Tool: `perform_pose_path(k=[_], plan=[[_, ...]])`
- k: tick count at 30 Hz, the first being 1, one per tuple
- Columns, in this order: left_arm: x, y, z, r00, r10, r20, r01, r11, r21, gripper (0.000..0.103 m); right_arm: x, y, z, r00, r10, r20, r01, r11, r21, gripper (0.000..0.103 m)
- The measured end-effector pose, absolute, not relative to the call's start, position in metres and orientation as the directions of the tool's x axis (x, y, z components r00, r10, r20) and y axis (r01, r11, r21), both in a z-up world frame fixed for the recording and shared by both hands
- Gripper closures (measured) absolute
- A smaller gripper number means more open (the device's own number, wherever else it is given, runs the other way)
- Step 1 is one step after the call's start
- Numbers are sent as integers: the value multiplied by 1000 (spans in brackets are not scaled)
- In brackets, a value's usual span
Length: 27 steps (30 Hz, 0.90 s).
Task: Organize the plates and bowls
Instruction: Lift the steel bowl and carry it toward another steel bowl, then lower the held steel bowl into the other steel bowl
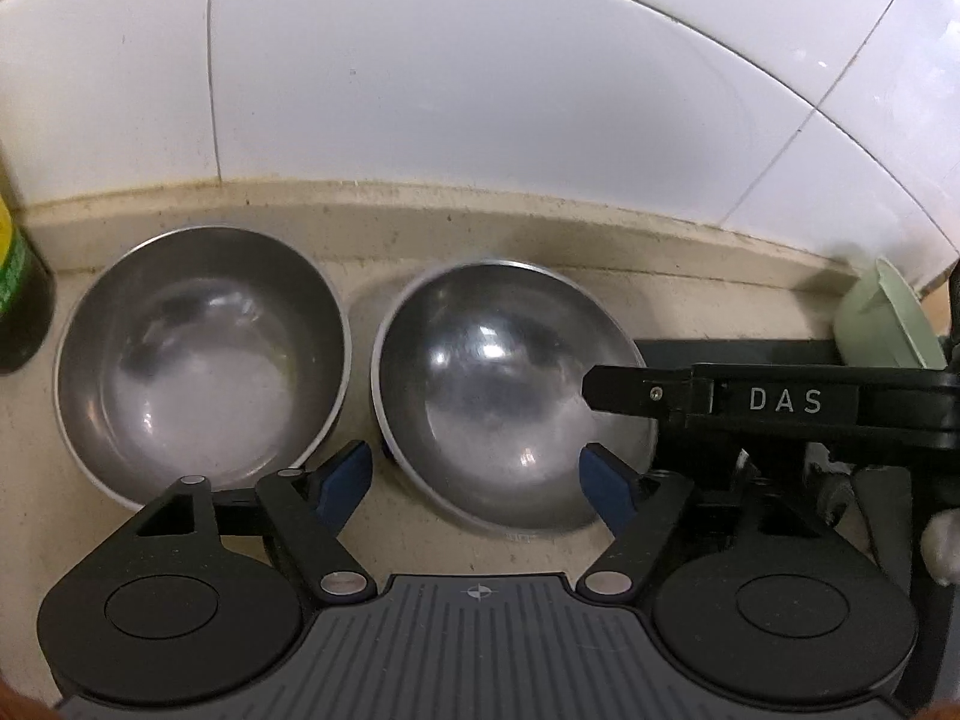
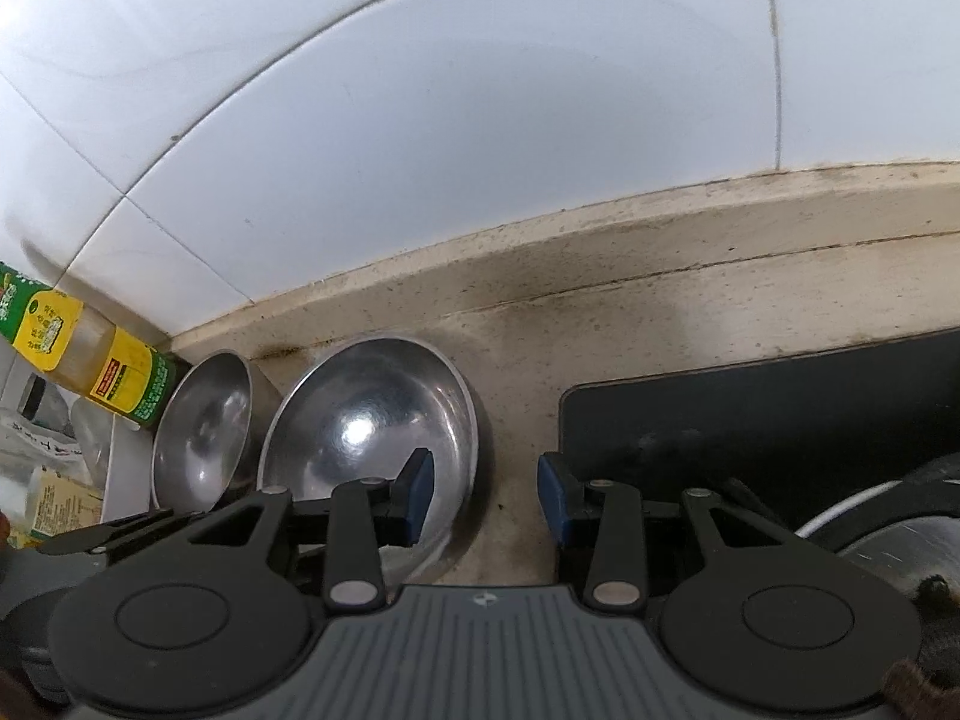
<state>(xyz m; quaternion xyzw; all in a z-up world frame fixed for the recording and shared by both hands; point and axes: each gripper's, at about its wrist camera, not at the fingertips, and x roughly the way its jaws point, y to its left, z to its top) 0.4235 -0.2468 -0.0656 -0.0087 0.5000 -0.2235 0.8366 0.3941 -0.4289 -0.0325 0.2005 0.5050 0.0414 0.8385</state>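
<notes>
Two steel bowls sit side by side on the counter by the tiled wall: deep bowl (image 1: 201, 360) at 9 o'clock, shallow bowl (image 1: 510, 396) centre. L gripper (image 1: 474, 480) open, straddling the shallow bowl's near rim; R gripper (image 2: 483, 492) open, empty, one finger inside that bowl. Best to pinch the rim squarely, lift w/o knocking the neighbour. Oil bottle (image 2: 102, 372) crowds 9 o'clock; black mat (image 2: 780, 414) at 3.

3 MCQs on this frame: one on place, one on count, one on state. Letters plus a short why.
1. Where is the bottle?
A. left of the bowls
B. on the dark mat
C. inside a bowl

2. How many steel bowls stand on the counter?
A. one
B. two
C. four

3. The right gripper is:
A. clamped on a bowl
B. open, empty
C. holding the bottle

Key: 1 A, it stands beyond the left bowl. 2 B, left bowl plus right bowl. 3 B, only counter shows between its fingers.
</notes>
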Motion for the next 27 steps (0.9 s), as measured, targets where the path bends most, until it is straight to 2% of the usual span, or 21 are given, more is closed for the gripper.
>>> perform_pose_path(k=[5, 16, 18, 27], plan=[[428, -255, -68, 437, -345, -831, 374, 910, -181, 23, 404, -423, -25, 526, 235, -817, 92, 940, 330, 68], [420, -273, -75, 495, -261, -829, 423, 905, -33, 33, 427, -416, -51, 414, 300, -859, 52, 935, 352, 70], [420, -276, -76, 496, -256, -829, 429, 903, -22, 35, 426, -414, -51, 408, 307, -860, 42, 935, 353, 74], [423, -275, -75, 488, -254, -835, 426, 905, -27, 35, 424, -415, -50, 414, 309, -856, 47, 932, 359, 76]])
